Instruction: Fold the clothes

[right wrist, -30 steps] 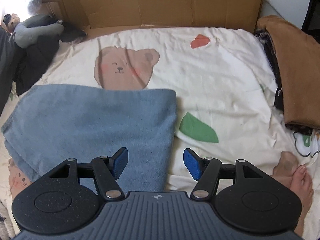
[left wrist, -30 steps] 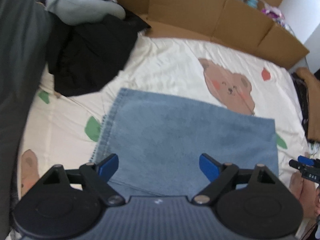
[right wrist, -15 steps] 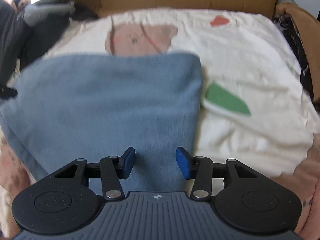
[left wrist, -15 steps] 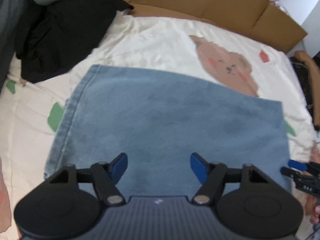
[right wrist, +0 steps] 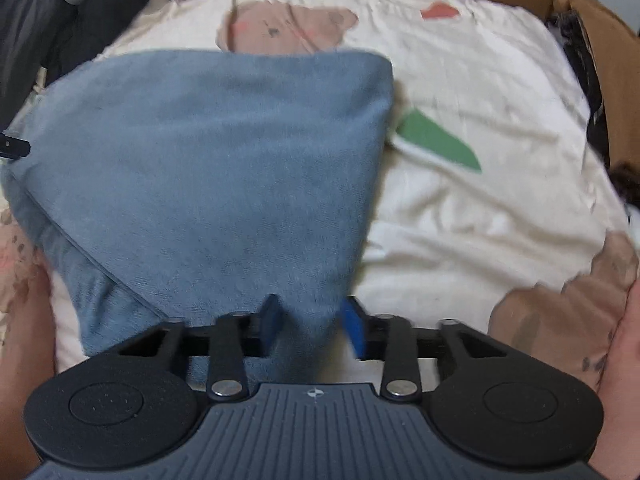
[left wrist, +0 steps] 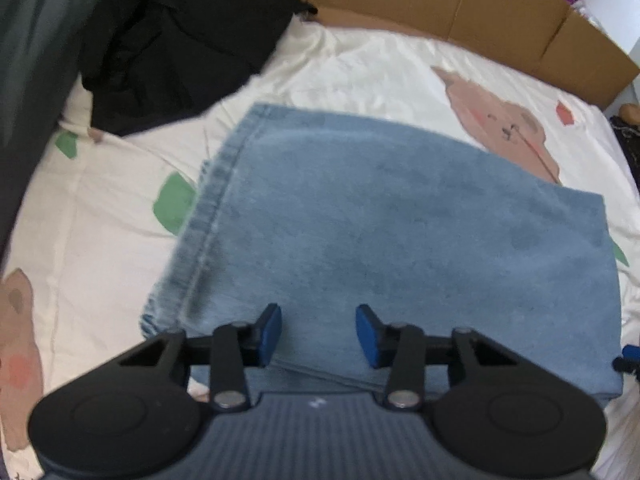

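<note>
At far left, only the left wrist view shows the crumpled black garment and the folded denim piece's stitched hem. This soft, faded blue rectangle lies flat on the cream bed sheet printed with bears and green leaves. The left gripper hovers over its near edge, jaws closing lately, apart, fabric between them but unpinched. The right wrist view alone shows a brown blanket at far right. The right gripper, also narrowing, straddles the denim's near right corner; contact is too blurred to tell.
</note>
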A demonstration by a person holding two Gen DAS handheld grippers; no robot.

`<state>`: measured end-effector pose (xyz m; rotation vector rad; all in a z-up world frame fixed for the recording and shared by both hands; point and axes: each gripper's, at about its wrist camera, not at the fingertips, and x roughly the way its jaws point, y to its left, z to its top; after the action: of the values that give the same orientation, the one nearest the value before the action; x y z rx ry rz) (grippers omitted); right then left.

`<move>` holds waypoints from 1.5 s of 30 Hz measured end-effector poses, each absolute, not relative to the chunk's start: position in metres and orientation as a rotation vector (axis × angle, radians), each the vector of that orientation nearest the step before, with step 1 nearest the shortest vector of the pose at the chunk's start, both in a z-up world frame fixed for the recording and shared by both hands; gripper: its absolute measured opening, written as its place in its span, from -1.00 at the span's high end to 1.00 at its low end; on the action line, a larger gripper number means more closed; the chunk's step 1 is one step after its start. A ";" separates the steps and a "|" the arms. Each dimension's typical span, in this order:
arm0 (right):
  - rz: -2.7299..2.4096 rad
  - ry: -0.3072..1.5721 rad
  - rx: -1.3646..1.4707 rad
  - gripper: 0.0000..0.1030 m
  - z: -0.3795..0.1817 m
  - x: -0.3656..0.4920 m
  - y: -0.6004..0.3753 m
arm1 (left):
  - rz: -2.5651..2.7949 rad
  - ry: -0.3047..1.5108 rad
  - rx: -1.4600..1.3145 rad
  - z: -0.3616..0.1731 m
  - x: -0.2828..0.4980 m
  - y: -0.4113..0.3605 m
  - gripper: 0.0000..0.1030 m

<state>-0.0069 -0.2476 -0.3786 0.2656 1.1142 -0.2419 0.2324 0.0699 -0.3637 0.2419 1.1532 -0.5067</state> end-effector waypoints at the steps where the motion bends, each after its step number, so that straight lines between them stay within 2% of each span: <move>1: -0.230 1.094 0.254 0.31 -0.373 -0.005 -0.246 | -0.514 1.143 0.234 -0.360 0.232 0.072 0.17; 5: -0.172 1.051 0.219 0.31 -0.363 0.005 -0.235 | -0.541 1.119 0.213 -0.358 0.233 0.079 0.28; 11: -0.137 1.096 0.227 0.31 -0.381 0.003 -0.216 | -0.528 1.112 0.222 -0.378 0.237 0.090 0.48; 13: -0.133 1.113 0.206 0.32 -0.387 -0.003 -0.211 | -0.517 1.102 0.213 -0.384 0.237 0.098 0.73; 17: -0.125 1.137 0.178 0.34 -0.392 -0.009 -0.210 | -0.490 1.112 0.163 -0.395 0.241 0.113 0.95; 25: -0.128 1.173 0.144 0.37 -0.386 -0.017 -0.208 | -0.431 1.023 0.176 -0.375 0.240 0.126 0.95; 36: -0.150 1.224 0.163 0.36 -0.394 -0.024 -0.213 | -0.402 1.085 0.113 -0.395 0.253 0.138 0.94; 41: -0.149 1.238 0.169 0.36 -0.393 -0.025 -0.215 | -0.387 1.091 0.167 -0.382 0.252 0.129 0.95; 43: -0.149 1.232 0.182 0.36 -0.386 -0.024 -0.218 | -0.407 1.063 0.204 -0.370 0.248 0.123 0.88; 44: -0.152 1.218 0.186 0.36 -0.381 -0.024 -0.221 | -0.425 1.051 0.209 -0.364 0.246 0.121 0.80; 45: -0.155 1.203 0.189 0.36 -0.377 -0.023 -0.223 | -0.441 1.044 0.210 -0.358 0.244 0.120 0.63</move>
<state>-0.0228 -0.2233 -0.3767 0.1887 1.2032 -0.1546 0.2444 0.1196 -0.3584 0.2099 1.0441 -0.4408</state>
